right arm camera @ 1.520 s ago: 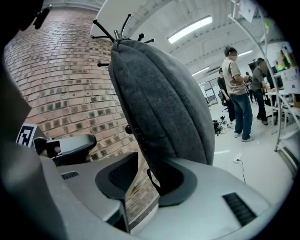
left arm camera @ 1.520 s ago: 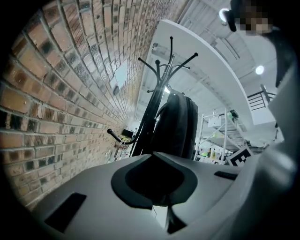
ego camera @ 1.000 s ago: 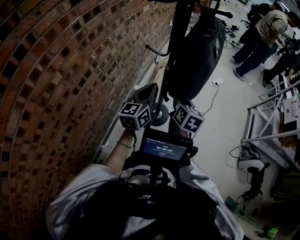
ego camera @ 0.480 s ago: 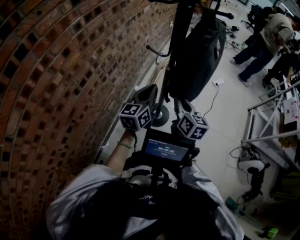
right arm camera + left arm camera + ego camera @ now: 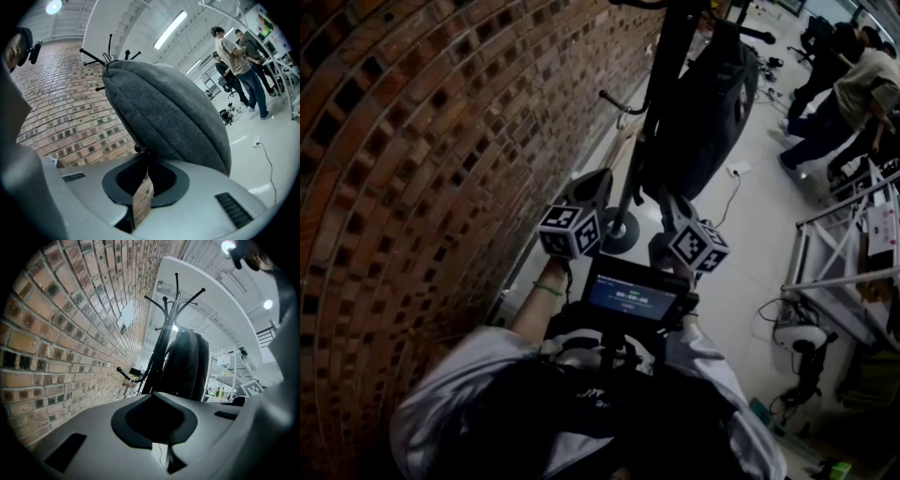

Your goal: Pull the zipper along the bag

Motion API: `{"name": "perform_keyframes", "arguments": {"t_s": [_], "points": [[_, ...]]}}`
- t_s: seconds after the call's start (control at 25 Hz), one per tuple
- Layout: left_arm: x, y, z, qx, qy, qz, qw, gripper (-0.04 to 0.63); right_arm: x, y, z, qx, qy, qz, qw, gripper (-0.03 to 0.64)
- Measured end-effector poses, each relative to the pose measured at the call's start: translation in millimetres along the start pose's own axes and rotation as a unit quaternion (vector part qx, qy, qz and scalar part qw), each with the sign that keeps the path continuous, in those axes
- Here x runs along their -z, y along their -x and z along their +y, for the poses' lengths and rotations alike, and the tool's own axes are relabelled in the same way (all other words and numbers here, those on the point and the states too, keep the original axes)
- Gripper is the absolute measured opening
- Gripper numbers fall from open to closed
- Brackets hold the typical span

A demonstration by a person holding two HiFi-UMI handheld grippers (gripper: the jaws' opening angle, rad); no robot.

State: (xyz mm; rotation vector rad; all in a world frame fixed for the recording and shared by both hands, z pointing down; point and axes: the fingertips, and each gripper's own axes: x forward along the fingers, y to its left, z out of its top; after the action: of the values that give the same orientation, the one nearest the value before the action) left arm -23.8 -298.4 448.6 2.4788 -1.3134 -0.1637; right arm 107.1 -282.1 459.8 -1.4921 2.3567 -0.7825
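Right tool (image 5: 143, 157): just squeezed in, now pinching the little black zipper pull (image 5: 139, 149) right at its tip. Left tool (image 5: 153, 397): pressed together, holding nothing, farther from the bag. Past the pull, the grey bag (image 5: 173, 117), hanging tall on the coat stand (image 5: 165, 329). Zipper line likely going up and away from the right tool.

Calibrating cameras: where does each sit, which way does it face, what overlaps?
Head view: on head, steeply down; left hand-held gripper, right hand-held gripper, forearm.
Left gripper view: on that gripper, level toward bag; jaws together.
Right gripper view: on that gripper, facing bag; jaws just closed on zipper pull.
Shared: bag, brick wall.
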Motion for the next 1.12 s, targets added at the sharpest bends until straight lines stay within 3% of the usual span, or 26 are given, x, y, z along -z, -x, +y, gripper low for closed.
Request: {"name": "perform_keyframes", "arguments": {"t_s": [0.32, 0.72, 1.12], "points": [[1.6, -1.0, 0.9, 0.004, 0.005, -0.002, 1.0, 0.008, -3.1, 3.8, 13.4, -0.03, -0.028, 0.009, 0.999, -0.003], [3.2, -2.3, -3.7, 0.008, 0.001, 0.0, 1.0, 0.008, -12.8, 7.4, 21.9, -0.017, -0.054, 0.01, 0.998, -0.003], [6.1, -2.0, -7.0, 0.008, -0.014, 0.006, 0.9999, 0.008, -38.4, 4.0, 42.4, 0.001, -0.042, 0.014, 0.999, -0.003]]}}
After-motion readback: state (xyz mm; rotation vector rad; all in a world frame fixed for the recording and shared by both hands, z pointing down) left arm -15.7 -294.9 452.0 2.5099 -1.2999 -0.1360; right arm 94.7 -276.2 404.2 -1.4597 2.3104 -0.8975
